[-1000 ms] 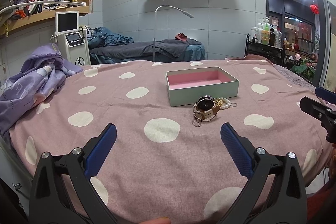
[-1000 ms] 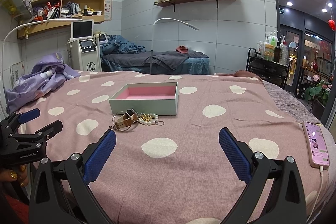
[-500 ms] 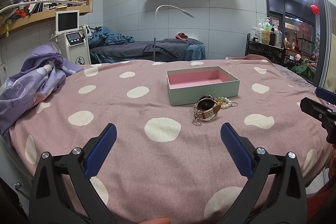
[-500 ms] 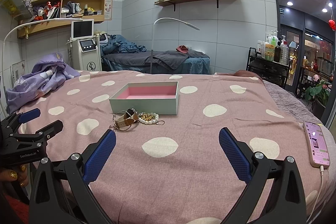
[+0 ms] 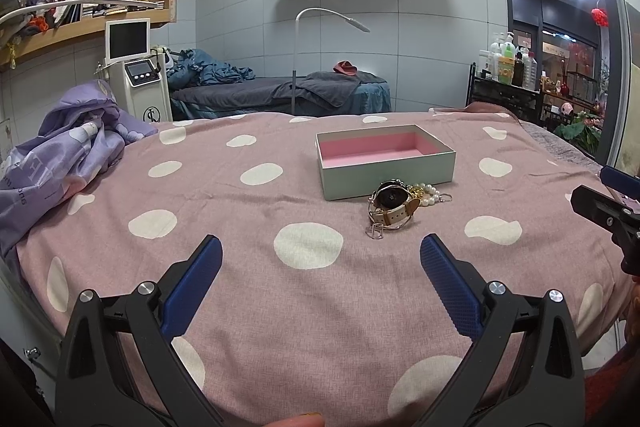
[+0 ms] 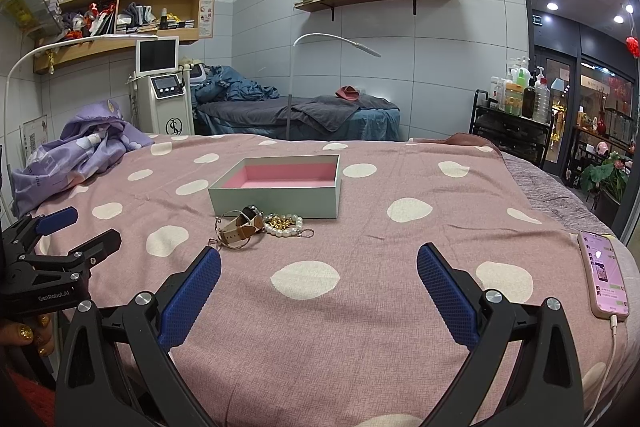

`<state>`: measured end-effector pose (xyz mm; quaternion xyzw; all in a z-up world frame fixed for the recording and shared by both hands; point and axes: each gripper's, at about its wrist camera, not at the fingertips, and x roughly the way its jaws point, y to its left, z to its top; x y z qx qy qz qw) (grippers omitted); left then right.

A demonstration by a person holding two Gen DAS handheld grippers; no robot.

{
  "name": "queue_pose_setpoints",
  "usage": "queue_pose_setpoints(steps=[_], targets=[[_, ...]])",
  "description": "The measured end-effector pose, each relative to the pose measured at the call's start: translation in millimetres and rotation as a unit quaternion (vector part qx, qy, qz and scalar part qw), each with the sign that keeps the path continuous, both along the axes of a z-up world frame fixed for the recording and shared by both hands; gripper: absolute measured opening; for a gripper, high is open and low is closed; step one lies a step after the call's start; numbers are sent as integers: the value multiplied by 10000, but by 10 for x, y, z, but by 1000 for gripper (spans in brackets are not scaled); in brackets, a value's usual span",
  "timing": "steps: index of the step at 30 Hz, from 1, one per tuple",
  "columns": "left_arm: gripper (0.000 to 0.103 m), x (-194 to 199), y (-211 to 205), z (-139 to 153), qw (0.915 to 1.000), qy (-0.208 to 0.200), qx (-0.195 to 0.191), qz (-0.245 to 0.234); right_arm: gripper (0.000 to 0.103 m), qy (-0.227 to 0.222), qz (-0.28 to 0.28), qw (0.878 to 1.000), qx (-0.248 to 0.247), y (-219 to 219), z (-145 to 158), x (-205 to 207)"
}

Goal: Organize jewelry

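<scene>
Left wrist view: my left gripper [image 5: 320, 263] hangs over the spotted pink bedspread [image 5: 248, 239], jaws wide apart, nothing between them. Ahead, one open box [image 5: 386, 167], grey outside, pink inside, nothing showing in it. Just beside its near wall: one watch [image 5: 393, 205] with a tan strap, one pearl bracelet [image 5: 428, 193] touching the watch. Purple blanket [image 5: 60, 155] heaped at far left. My right gripper [image 5: 608, 203] shows at the right edge.

Right wrist view: my right gripper [image 6: 318, 267], jaws wide apart, holding nothing. Box [image 6: 276, 197] ahead; watch [image 6: 242, 227] and pearl bracelet [image 6: 286, 225] lie on the bedspread [image 6: 360, 307] against its near side. One phone [image 6: 604, 275], screen lit, cable attached, at right. Left gripper [image 6: 76, 231] at left, jaws parted.
</scene>
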<state>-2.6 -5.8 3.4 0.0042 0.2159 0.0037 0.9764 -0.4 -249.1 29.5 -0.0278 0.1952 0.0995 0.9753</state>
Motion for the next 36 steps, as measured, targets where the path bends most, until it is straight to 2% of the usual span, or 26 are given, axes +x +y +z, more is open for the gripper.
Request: queue_pose_setpoints(steps=[14,21,30,36], targets=[[98,36,18,-24,9999,78,-74,-50,97,35,14,10000,-2,60,-11,-17],[98,99,16,-80,9993,302,-162,-134,97,157,63,9998,-50,94,-98,42],[97,308,-12,-147,9965,522,-147,-631,97,788,253,9965,-131,92,-212,413],[91,567,-21,-201,9932,722,-166,-899,97,1179,486,9918,-122,121,-265,676]])
